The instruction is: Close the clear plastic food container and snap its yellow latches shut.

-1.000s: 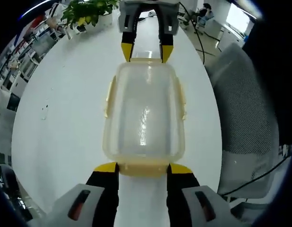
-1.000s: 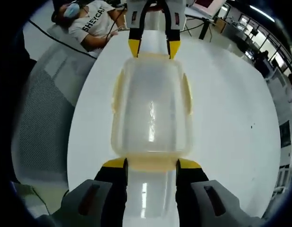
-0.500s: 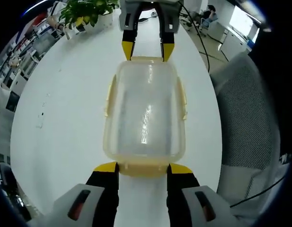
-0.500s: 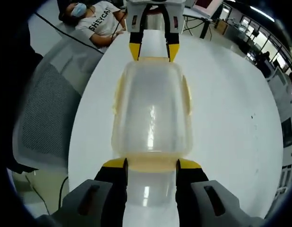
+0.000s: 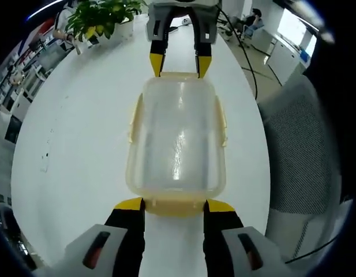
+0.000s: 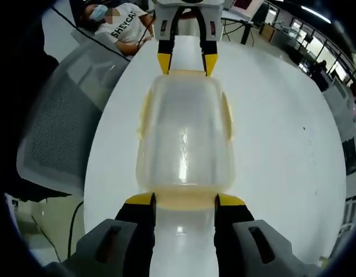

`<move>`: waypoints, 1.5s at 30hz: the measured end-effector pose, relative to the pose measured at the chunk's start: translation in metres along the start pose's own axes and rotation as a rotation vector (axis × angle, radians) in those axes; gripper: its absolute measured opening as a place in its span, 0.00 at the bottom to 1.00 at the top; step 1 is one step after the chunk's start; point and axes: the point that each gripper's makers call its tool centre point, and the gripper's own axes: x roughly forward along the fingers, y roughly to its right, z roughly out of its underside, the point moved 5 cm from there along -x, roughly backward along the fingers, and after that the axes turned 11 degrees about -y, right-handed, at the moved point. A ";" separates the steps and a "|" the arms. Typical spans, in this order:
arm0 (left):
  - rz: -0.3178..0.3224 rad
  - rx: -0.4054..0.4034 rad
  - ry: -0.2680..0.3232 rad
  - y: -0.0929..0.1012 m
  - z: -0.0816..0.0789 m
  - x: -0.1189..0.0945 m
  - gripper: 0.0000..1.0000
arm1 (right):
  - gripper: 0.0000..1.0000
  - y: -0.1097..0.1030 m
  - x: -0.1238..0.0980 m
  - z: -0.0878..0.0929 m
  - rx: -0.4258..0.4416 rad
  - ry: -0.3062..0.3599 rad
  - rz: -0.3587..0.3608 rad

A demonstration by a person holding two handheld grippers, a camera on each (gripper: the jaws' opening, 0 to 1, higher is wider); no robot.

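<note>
A clear plastic food container (image 5: 176, 138) with its lid on hangs between my two grippers over the white table (image 5: 74, 150). My left gripper (image 5: 175, 205) is shut on the yellow latch at its near end. My right gripper (image 5: 176, 64) grips the far-end latch. In the right gripper view the same container (image 6: 185, 138) runs from my right gripper (image 6: 184, 200) at the bottom to my left gripper (image 6: 184, 63) at the top. Yellow side latches (image 5: 133, 118) lie along both long sides; I cannot tell whether they are snapped.
A potted plant (image 5: 102, 14) stands at the table's far end. A grey mesh chair (image 5: 299, 167) sits beside the table edge, also seen as the chair (image 6: 56, 133) in the right gripper view. A seated person (image 6: 117, 29) is beyond the table. Desks and cables fill the room behind.
The container stays fixed between both grippers while the table, chair and plant slide past in both views, so grippers and container have moved together over the table.
</note>
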 end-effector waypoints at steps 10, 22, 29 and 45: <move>0.024 0.014 0.007 0.002 -0.030 0.008 0.34 | 0.37 -0.005 -0.004 0.032 0.009 -0.006 0.001; 0.028 0.036 0.054 0.002 -0.073 0.017 0.34 | 0.37 -0.007 -0.014 0.073 0.028 -0.015 0.014; 0.030 0.037 0.058 0.002 -0.078 0.016 0.34 | 0.37 -0.006 -0.016 0.078 0.030 -0.012 0.022; 0.065 0.029 0.025 0.003 -0.072 0.029 0.34 | 0.37 -0.008 -0.005 0.077 0.033 -0.017 0.010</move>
